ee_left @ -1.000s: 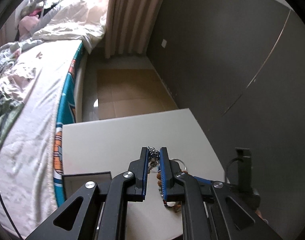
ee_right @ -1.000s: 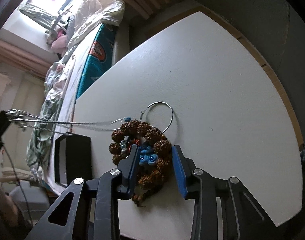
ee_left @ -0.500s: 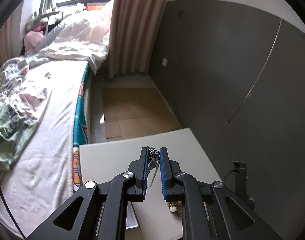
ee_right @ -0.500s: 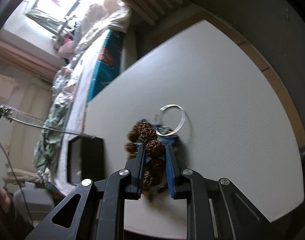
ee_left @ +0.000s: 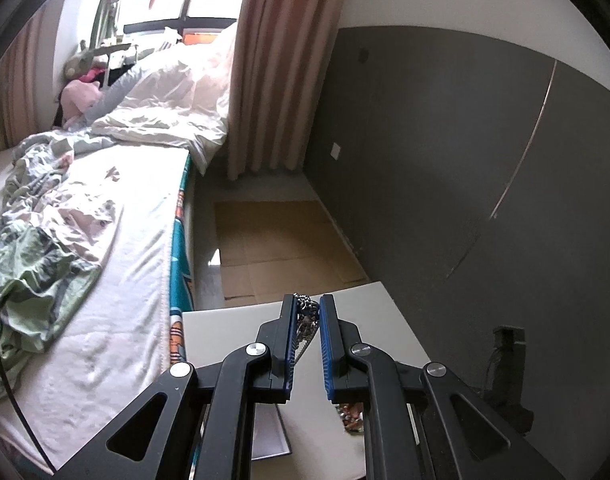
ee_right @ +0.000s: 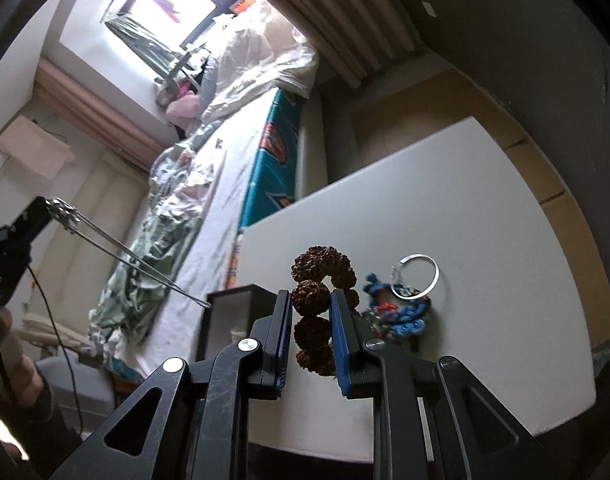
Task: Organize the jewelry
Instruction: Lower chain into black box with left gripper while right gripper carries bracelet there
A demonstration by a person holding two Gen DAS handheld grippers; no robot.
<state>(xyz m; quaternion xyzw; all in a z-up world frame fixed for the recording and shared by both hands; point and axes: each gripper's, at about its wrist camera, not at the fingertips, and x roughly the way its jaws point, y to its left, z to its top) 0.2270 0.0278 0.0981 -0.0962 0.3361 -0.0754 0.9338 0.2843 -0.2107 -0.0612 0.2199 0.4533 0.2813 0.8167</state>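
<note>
- A white table stands beside a bed; it carries the jewellery and, at its bed-side near corner, a dark open box, judged to be the place where the pieces are meant to go.
- A brown seed-bead bracelet is clamped between the pads of the right gripper; its upper loop stands clear above the jaws, and the strand appears lifted off the table near the front edge.
- A blue knitted piece lies on the table just right of that gripper, toward the front edge, with a silver hoop touching its far side.
- A thin silver chain is pinched in the left gripper, whose jaws are nearly closed on it; in the right wrist view the chain is seen stretched taut down to the box rim.
- For the step in hand, the bracelet is best carried level and slowly toward the box, so that the hanging beads do not swing or snag the blue piece.
- The chain is best lowered in slack first, so the two pieces are not tangled.
</note>
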